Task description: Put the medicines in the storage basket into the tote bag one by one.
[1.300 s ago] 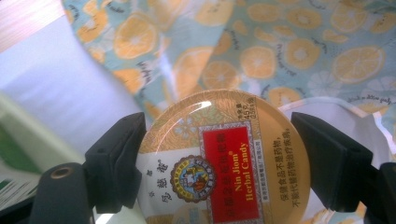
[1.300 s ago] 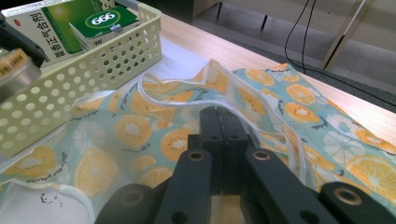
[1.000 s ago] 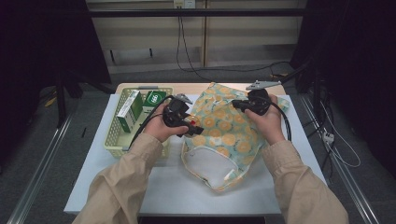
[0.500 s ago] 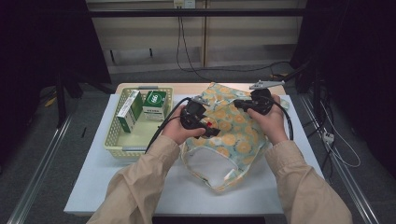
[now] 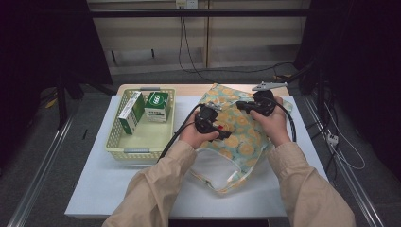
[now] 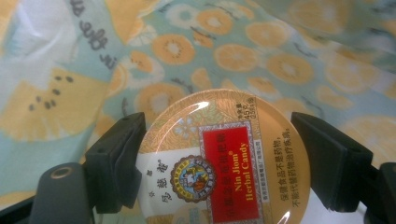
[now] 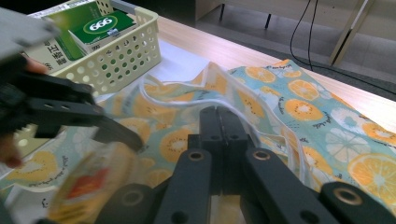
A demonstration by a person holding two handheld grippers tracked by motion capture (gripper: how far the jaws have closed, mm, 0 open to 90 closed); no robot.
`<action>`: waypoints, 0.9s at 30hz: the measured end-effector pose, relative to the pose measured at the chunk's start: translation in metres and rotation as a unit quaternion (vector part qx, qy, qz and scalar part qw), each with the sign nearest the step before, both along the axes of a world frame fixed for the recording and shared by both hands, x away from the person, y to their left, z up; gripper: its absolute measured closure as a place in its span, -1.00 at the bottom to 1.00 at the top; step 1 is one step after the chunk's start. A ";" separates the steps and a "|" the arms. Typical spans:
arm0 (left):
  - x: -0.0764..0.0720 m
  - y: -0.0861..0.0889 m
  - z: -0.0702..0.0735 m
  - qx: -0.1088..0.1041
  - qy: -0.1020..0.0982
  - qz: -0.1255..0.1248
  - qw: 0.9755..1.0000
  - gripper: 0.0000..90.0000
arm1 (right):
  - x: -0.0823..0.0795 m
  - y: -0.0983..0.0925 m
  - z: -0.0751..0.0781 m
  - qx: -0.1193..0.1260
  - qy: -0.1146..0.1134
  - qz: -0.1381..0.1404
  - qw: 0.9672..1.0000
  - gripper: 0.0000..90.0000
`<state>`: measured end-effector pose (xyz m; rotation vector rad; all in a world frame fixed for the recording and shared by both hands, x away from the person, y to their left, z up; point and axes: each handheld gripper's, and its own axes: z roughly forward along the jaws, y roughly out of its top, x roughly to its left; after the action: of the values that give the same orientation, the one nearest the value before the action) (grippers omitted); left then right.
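Left gripper (image 6: 219, 158) clamps candy tin (image 6: 224, 158); right gripper (image 7: 219, 135) (jaws closed) pinches bag (image 7: 289, 107); a shallow edge grip could drop the tin.

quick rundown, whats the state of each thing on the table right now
left gripper: shut on the candy tin, above the bag
candy tin: held between the jaws, label up
right gripper: shut, pinching the bag's edge
fruit-print bag: lying on the table, its mouth open toward the person
basket: holds two green boxes, both standing
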<state>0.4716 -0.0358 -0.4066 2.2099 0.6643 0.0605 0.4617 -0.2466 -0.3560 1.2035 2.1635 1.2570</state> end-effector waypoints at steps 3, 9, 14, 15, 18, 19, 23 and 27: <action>0.006 -0.013 -0.012 0.008 -0.009 0.017 1.000 -0.54 | 0.000 0.000 0.000 -0.002 0.001 -0.001 1.000 1.00; 0.017 -0.023 -0.026 -0.020 -0.034 0.040 0.998 -0.60 | 0.001 -0.004 0.000 -0.003 0.004 -0.004 1.000 1.00; 0.011 -0.019 -0.017 0.007 -0.049 0.021 0.999 -0.72 | 0.000 -0.008 -0.003 0.001 0.004 -0.004 1.000 1.00; 0.010 -0.017 -0.015 0.008 -0.045 0.017 0.999 -0.70 | 0.000 -0.007 -0.004 0.001 0.003 -0.004 1.000 1.00; 0.003 -0.009 -0.010 0.011 -0.035 0.019 0.999 -0.56 | -0.001 -0.005 -0.007 -0.001 0.006 -0.003 1.000 1.00; 0.000 -0.005 -0.010 0.005 -0.026 -0.001 1.000 -0.47 | -0.002 -0.004 -0.007 0.001 0.005 -0.002 1.000 1.00; -0.013 0.002 -0.016 0.027 -0.005 -0.033 0.999 0.32 | -0.002 -0.002 -0.006 0.002 0.003 0.000 1.000 1.00; -0.016 -0.002 -0.029 0.044 0.021 -0.035 0.998 0.85 | -0.004 -0.002 -0.007 -0.002 0.005 -0.001 1.000 1.00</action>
<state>0.4558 -0.0378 -0.4358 2.3227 0.6184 0.0078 0.4580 -0.2485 -0.3628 1.2130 2.1705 1.2472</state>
